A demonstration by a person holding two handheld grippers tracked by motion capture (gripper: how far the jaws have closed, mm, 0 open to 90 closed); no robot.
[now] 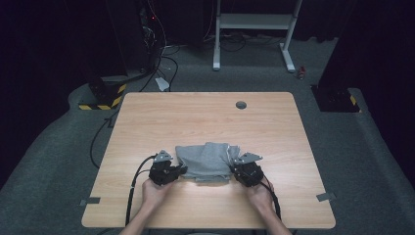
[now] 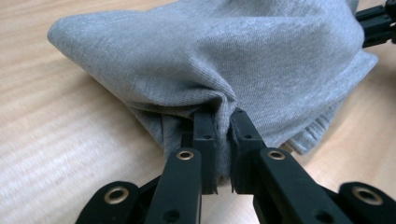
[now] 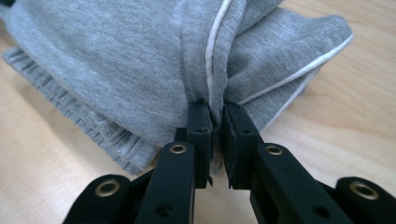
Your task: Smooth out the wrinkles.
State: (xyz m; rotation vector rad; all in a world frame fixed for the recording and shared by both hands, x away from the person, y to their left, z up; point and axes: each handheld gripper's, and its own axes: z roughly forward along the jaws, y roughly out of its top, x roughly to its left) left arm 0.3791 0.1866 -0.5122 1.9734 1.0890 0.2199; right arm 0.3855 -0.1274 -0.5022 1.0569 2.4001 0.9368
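Grey garment (image 1: 208, 160) lies bunched at lower centre of the table (image 1: 205, 117), left gripper (image 1: 182, 170) and right gripper (image 1: 234, 169) each clamped on a pinch of cloth — keep both pinches tight, lower evenly so the fold lands flat.

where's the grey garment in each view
High view: garment lies low centre on the table, between both grippers.
Left gripper view: garment across the top, pinched in the jaws.
Right gripper view: garment across the top, pinched likewise.
Shared landmark: its ribbed hem.
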